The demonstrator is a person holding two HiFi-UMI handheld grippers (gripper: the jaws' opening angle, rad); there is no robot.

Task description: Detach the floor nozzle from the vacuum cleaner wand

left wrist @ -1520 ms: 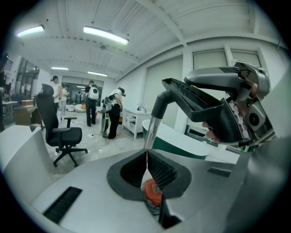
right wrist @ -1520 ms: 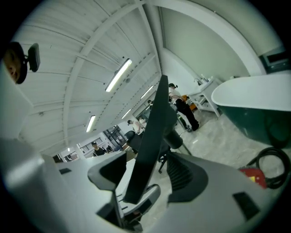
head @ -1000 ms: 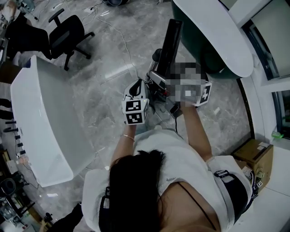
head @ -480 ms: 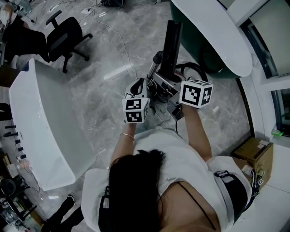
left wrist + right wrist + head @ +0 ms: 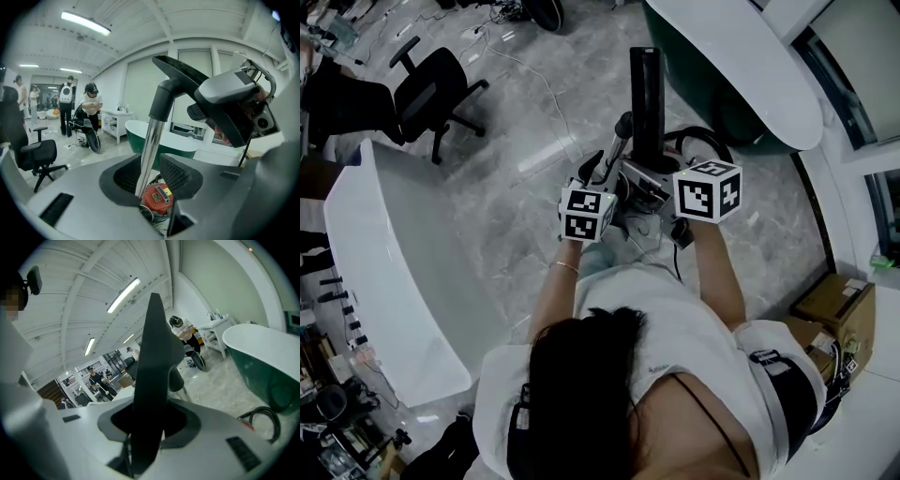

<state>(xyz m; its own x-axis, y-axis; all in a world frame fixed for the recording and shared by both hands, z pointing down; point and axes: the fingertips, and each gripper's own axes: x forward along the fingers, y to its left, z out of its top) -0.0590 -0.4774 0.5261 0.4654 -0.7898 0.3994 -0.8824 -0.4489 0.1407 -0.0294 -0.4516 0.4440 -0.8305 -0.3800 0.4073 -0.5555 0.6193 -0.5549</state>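
The black floor nozzle [image 5: 645,98] sticks up and away from me on a chrome wand [image 5: 619,141]. In the left gripper view the wand [image 5: 149,145] rises between the jaws to the nozzle [image 5: 180,72]. My left gripper [image 5: 607,171] [image 5: 149,180] has just been opening; it stands open round the wand, with a gap at the right pad. My right gripper [image 5: 661,173] [image 5: 149,427] has just been closing and is shut on the nozzle [image 5: 152,362], seen edge-on. The red vacuum body [image 5: 157,199] lies below the left jaws.
A green bathtub with a white rim [image 5: 741,75] stands at the far right and a white bathtub [image 5: 384,262] at the left. An office chair [image 5: 431,84], floor cables, a black hose [image 5: 703,141] and a cardboard box [image 5: 830,300] surround me. People stand far off [image 5: 89,105].
My left gripper has shifted a little forward and right along the wand. The nozzle now points straighter away from me. The right gripper has hardly moved.
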